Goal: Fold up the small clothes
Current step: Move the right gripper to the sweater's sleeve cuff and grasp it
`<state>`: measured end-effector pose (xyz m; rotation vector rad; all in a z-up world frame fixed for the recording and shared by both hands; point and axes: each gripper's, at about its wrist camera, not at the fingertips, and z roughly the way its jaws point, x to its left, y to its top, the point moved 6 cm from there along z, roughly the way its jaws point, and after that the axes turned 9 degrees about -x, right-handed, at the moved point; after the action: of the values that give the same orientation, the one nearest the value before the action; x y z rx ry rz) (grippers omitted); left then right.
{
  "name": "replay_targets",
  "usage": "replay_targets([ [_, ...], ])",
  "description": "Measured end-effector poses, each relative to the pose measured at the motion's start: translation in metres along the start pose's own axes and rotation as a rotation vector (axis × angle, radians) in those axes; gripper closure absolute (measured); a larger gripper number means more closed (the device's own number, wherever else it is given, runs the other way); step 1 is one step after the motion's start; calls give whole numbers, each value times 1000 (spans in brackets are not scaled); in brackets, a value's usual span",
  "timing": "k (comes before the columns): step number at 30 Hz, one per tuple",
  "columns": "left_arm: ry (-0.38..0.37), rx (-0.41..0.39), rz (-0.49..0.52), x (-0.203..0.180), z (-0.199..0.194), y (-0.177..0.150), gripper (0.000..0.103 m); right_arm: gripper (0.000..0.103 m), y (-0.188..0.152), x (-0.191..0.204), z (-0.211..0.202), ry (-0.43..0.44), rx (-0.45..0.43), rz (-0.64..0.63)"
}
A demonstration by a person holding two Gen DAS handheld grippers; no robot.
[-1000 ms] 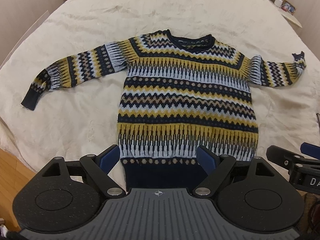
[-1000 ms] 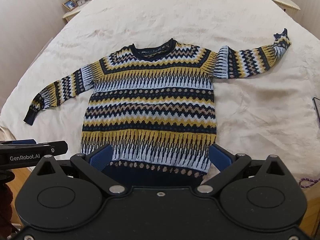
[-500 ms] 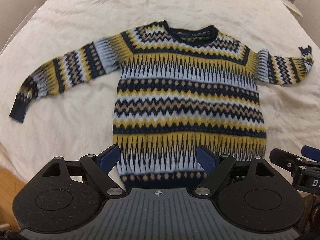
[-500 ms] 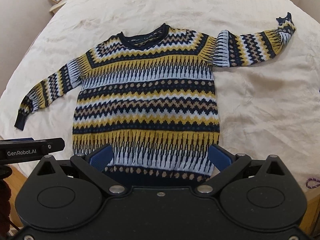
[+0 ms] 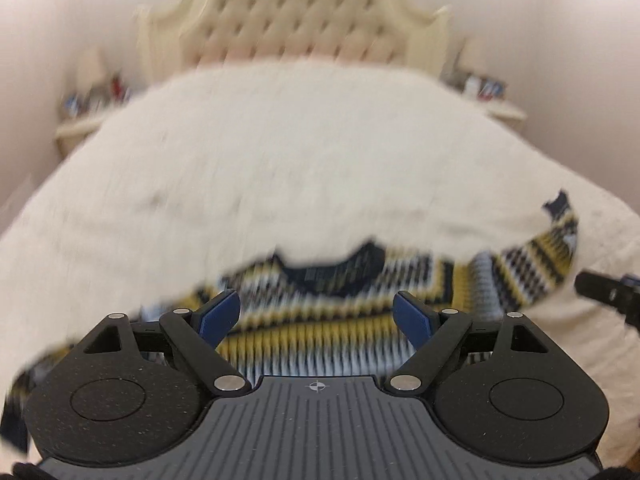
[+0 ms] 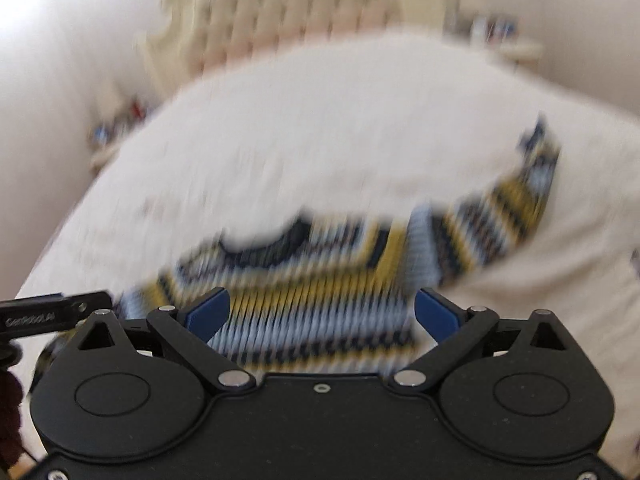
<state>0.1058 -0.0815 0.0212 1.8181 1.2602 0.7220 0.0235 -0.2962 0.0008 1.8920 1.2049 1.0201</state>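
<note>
A small knit sweater (image 5: pixel 320 320) with yellow, navy and pale blue zigzag bands lies flat on a cream bed; it also shows in the right wrist view (image 6: pixel 316 292). Both views are motion-blurred. Its navy collar (image 5: pixel 340 276) points toward the headboard, and its right sleeve (image 5: pixel 532 264) stretches out to the right. My left gripper (image 5: pixel 318 316) is open and empty, low over the sweater's chest. My right gripper (image 6: pixel 322 314) is open and empty, also over the chest. The sweater's lower body and hem are hidden behind the gripper bodies.
The cream bedspread (image 5: pixel 300 160) spreads far beyond the sweater. A tufted headboard (image 5: pixel 296 28) stands at the back, with cluttered nightstands at left (image 5: pixel 92 96) and right (image 5: pixel 484 92). The other gripper's black tip shows at each view's edge (image 5: pixel 608 292).
Both grippers have swung forward and tilted up fast; the views now look along the bed toward the headboard and only the sweater's upper part shows. Both jaws stay open.
</note>
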Motion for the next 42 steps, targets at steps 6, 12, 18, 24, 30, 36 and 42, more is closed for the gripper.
replay_targets([
  [6, -49, 16, -32, -27, 24, 11, 19, 0, 25, -29, 23, -32, -104, -45],
  [12, -72, 94, -204, -41, 39, -8, 19, 0, 36, -74, 75, -61, -48, -89],
  [18, 110, 117, -234, -40, 43, -12, 19, 0, 52, -135, 124, -144, -12, -212],
  [24, 214, 133, -283, -39, 36, -10, 19, 2, 69, -180, 185, -241, 53, -326],
  [30, 317, 171, -248, -42, 31, -13, 19, 16, 80, -206, 242, -314, 111, -370],
  [36, 349, 219, -249, -44, 30, -21, 20, 25, 71, -231, 286, -382, 198, -377],
  [42, 327, 253, -252, -51, 34, -26, 20, 51, 52, -254, 278, -439, 229, -431],
])
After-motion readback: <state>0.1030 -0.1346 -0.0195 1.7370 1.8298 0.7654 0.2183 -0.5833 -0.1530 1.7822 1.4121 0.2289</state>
